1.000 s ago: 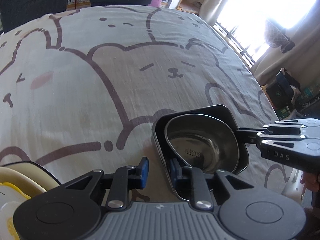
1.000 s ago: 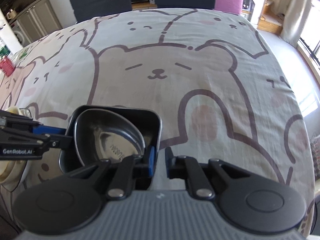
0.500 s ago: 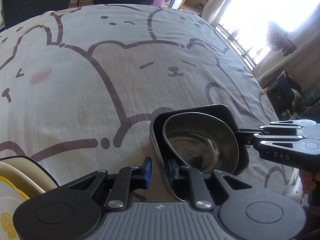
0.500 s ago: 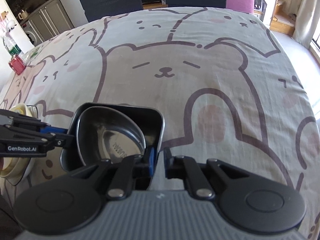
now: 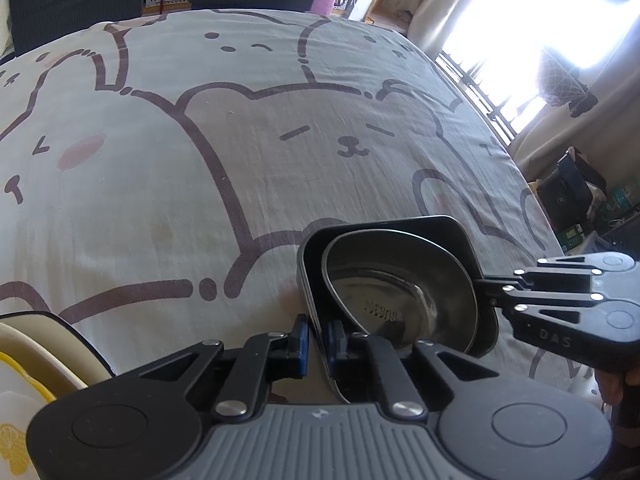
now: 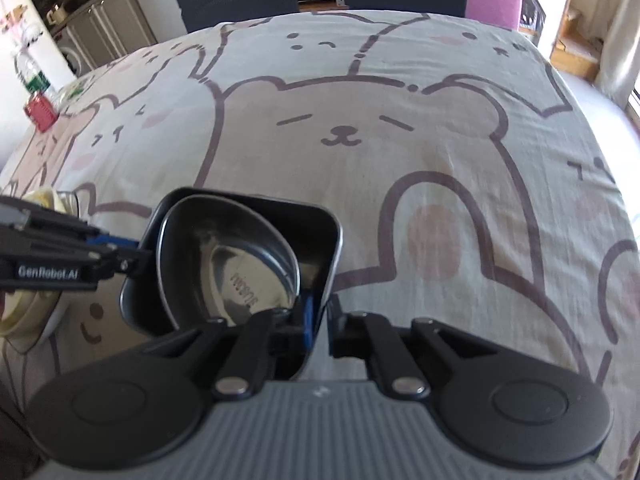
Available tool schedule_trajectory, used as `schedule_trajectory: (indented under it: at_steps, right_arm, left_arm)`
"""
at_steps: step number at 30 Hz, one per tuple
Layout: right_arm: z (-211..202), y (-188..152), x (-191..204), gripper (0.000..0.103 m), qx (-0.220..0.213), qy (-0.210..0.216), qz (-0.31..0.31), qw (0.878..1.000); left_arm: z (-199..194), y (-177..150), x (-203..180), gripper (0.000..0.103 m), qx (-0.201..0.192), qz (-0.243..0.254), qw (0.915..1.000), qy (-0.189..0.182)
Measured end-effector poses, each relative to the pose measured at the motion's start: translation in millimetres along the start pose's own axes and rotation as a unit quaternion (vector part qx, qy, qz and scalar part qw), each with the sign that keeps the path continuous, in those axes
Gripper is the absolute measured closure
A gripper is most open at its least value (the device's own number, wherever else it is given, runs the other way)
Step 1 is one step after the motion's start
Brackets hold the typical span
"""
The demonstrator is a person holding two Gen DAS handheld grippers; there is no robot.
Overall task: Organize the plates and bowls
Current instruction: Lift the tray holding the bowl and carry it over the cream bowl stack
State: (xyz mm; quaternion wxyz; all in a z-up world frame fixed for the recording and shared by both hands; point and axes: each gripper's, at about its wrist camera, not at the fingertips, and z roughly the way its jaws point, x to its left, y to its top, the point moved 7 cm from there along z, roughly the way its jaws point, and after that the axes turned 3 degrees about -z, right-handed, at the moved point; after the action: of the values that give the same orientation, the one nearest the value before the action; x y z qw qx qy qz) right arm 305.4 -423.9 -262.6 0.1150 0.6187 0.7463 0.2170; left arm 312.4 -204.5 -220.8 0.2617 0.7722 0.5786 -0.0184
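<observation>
Over the bear-print desk (image 5: 168,184) our left claw (image 5: 316,338), having just closed, and right claw (image 6: 320,320) pinch opposite rims of the black square dish (image 5: 440,228); steel bowl (image 5: 400,292) nested inside, opening up, slightly tilted.

Pale grey cloth printed with cartoon bears, with dark dishes on it.
The cloth (image 6: 400,128) shows beige bears outlined in brown, with pink cheeks. A shiny silver bowl (image 6: 224,264) sits inside a black square dish (image 6: 316,228). Each black claw has blue pads (image 5: 301,340). A cream plate (image 5: 36,356) has yellow trim and a lemon print.
</observation>
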Motion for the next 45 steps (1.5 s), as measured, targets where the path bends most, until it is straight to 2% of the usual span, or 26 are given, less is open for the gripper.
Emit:
schedule_trajectory:
  at_steps: [3, 6, 13, 20, 29, 36, 45]
  right_arm:
    - [-5, 0, -1, 0.094, -0.007, 0.009, 0.016, 1.0]
    - [-16, 2, 0, 0.093, -0.025, 0.001, 0.016, 1.0]
    - [-48, 14, 6, 0.094, -0.069, -0.005, 0.046, 0.997]
    - [-71, 29, 40, 0.094, -0.103, 0.003, 0.04, 0.994]
    - [-83, 49, 116, 0.094, -0.136, 0.032, 0.008, 0.99]
    - [-78, 59, 176, 0.094, -0.133, 0.072, 0.003, 0.988]
    - [-46, 59, 222, 0.094, -0.087, 0.091, 0.009, 0.992]
  left_arm:
    - [-3, 1, 0, 0.095, -0.004, -0.006, 1.0, -0.006]
    - [-10, 4, -2, 0.096, -0.014, -0.008, 0.9998, -0.013]
    - [-45, 14, 0, 0.096, -0.05, -0.028, 0.998, -0.026]
    - [-98, 12, 20, 0.096, -0.093, -0.044, 0.9945, -0.016]
    - [-170, -12, 67, 0.097, -0.144, -0.074, 0.9866, 0.018]
    - [-207, -41, 110, 0.098, -0.156, -0.107, 0.9809, 0.046]
    - [-204, -69, 154, 0.098, -0.144, -0.153, 0.9753, 0.069]
